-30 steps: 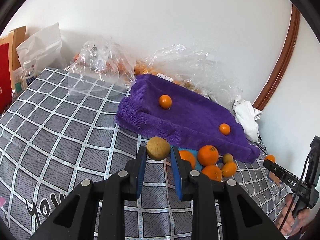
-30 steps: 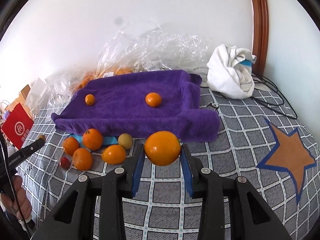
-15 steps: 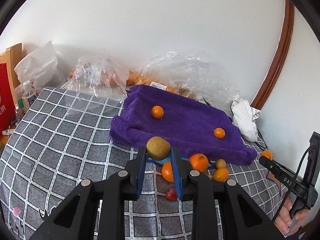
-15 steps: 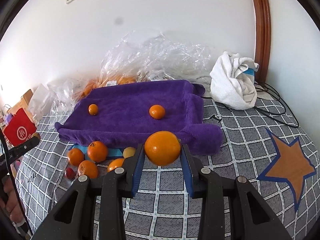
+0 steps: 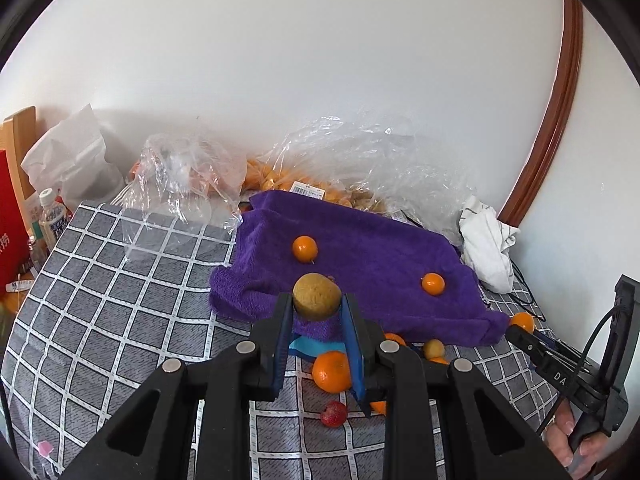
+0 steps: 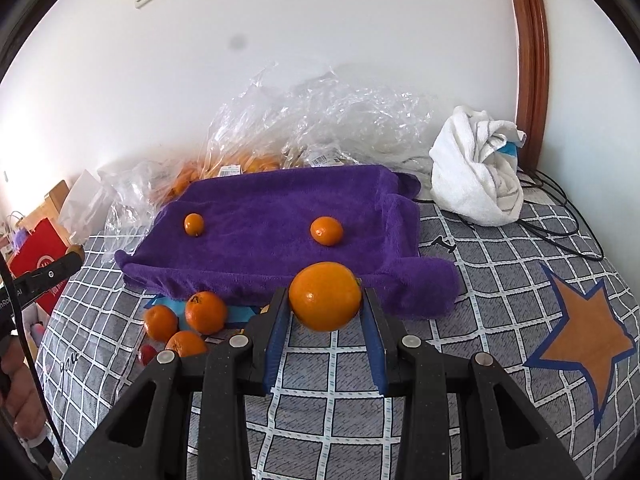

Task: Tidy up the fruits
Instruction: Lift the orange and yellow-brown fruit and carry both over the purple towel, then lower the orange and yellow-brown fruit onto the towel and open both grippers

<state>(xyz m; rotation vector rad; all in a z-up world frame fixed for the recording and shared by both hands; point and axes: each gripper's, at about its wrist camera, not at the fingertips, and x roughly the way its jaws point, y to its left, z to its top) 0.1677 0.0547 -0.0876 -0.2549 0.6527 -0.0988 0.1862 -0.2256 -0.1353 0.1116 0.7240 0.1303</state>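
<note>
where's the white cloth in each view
Left wrist: white cloth at far right, by the wall, just past the right end of the purple towel.
Right wrist: white cloth upper right, again beyond the purple towel's right end.
Shared landmark: the purple towel with two small oranges on it.

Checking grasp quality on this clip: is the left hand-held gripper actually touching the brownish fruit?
Touching. In the left wrist view the left hand-held gripper has its blue pads pressed against both sides of the brownish fruit, which hangs clear above the purple towel.
</note>
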